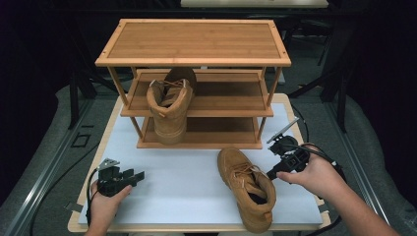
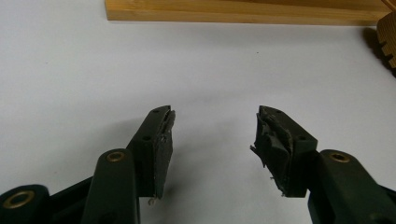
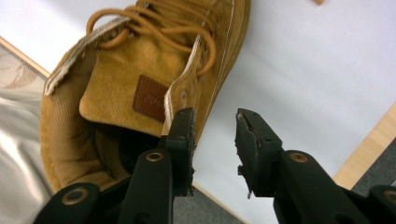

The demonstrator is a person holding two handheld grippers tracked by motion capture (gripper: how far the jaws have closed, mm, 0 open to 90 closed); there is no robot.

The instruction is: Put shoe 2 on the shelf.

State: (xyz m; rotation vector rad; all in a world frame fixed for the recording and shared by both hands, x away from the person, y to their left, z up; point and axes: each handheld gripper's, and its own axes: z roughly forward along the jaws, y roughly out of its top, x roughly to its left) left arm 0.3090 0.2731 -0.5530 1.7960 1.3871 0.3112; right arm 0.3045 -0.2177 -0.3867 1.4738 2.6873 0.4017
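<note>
While the tan suede lace-up boot (image 1: 247, 189) lies by the bench's (image 1: 187, 172) near edge, heel nearest and toe toward the bamboo shoe rack (image 1: 196, 83), the right tongs (image 1: 273, 173) gape beside its collar; the left tongs (image 1: 139, 175), also open, wait well apart near the left edge.

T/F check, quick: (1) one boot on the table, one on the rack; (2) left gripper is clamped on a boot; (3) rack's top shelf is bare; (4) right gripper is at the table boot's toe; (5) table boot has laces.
1. True. One boot lies on the white table; the other boot stands in the wooden rack.
2. False. The left gripper is open over bare table, with nothing between its jaws.
3. True. Nothing sits on the top shelf.
4. False. The right gripper is at that boot's ankle collar, jaws open.
5. True. Tan laces run up its front.
</note>
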